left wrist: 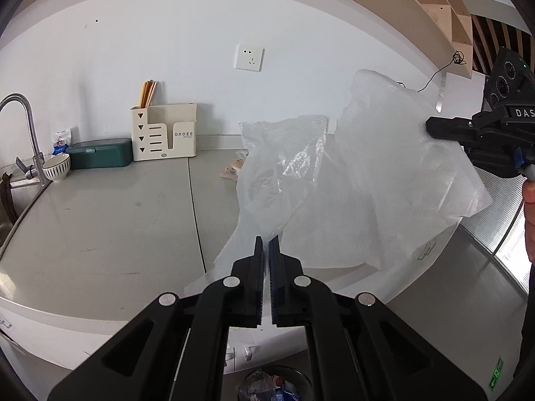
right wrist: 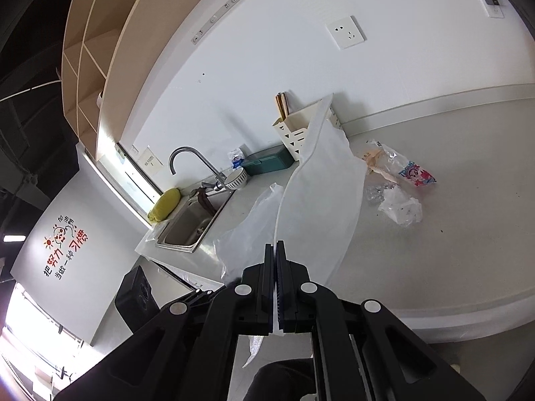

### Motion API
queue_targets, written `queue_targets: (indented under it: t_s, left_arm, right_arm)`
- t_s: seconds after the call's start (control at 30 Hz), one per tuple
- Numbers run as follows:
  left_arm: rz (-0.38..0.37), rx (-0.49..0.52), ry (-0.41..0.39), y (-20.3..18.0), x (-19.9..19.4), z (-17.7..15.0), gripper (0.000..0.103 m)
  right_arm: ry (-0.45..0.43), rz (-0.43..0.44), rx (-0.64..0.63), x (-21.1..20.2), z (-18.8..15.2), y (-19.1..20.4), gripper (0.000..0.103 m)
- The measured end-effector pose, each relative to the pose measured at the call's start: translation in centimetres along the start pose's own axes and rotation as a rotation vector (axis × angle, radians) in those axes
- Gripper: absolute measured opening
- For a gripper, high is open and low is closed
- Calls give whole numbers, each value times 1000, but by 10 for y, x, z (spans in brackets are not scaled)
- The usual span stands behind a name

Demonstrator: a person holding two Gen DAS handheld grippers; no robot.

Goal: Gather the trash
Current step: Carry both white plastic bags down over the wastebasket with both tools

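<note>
Both fingers on our left gripper (left wrist: 266, 244) are pinching a clear plastic bag (left wrist: 284, 173), and our right gripper (right wrist: 276, 250) is clamping a white foam sheet (right wrist: 321, 207); both pieces are hanging above the counter (left wrist: 100, 227), off its front edge. More wrappers (right wrist: 398, 180) are lying mid-counter. We're seeing a trash bin (left wrist: 274, 384) below.
</note>
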State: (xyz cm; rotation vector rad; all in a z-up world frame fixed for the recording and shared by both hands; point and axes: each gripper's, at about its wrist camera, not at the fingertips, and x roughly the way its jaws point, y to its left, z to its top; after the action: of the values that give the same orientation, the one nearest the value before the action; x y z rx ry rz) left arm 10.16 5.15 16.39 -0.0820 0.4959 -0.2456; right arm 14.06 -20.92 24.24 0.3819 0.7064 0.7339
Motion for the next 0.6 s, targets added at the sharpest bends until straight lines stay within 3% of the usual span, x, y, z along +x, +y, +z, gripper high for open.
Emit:
queue_targets:
  t_s: [0.6]
  left_arm:
    - [-85, 51, -21, -51, -89, -57, 4]
  right_arm:
    - [26, -37, 29, -68, -123, 1, 6]
